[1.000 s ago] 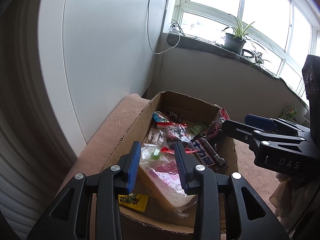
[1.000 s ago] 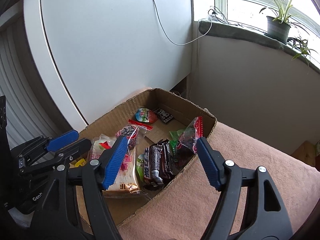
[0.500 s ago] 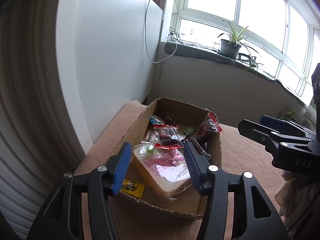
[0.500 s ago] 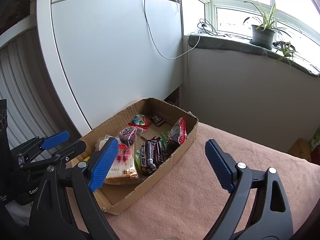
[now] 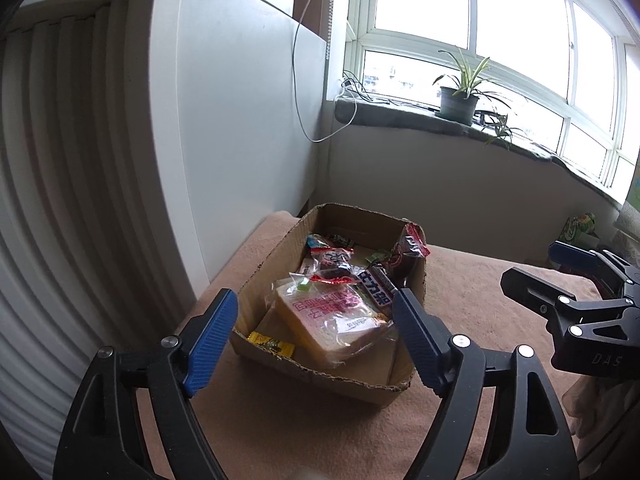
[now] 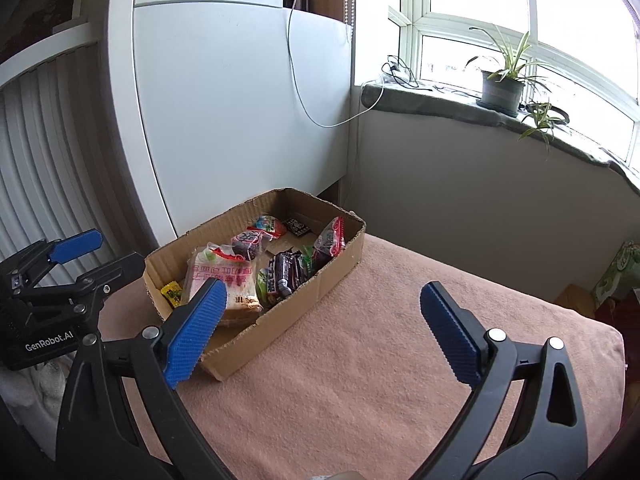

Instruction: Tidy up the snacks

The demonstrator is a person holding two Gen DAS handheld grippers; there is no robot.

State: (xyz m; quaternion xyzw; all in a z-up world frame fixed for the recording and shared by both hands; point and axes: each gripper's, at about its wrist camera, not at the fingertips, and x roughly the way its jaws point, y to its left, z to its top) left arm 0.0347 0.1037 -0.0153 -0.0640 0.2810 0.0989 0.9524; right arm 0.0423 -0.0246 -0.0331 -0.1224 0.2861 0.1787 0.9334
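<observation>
Main risk being seen here: the cardboard box [image 5: 336, 376] is being left right by the near-left corner of the pink-covered table [image 6: 380, 360], so a clumsy nudge from either gripper could probably get it shoved toward the edge. Its torn, flimsy front wall is likely being pushed in easily too. The other worry is the bread pack [image 5: 332, 320], which is being propped at a tilt on top of the pile near the front wall; a careless reach past it is likely to tip it out or squash it, since soft bread in thin plastic is probably not taking much squeeze.

The left gripper [image 5: 316, 340] is being held just short of the box with its jaws opening wide and nothing between the pads; the box is sitting straight ahead of it. The right gripper [image 6: 324, 332] is also being opened wide and is empty, with the box lying ahead and off to its left, and bare table in front of it.

As for the snacks: everything is being kept inside the box in a loose heap. A dark chocolate bar pack [image 6: 284, 276] is lying beside the bread, a red-edged bag [image 5: 408, 250] is being leaned against the far side wall, and a small yellow sachet [image 5: 272, 345] is sitting in the near corner.
</observation>
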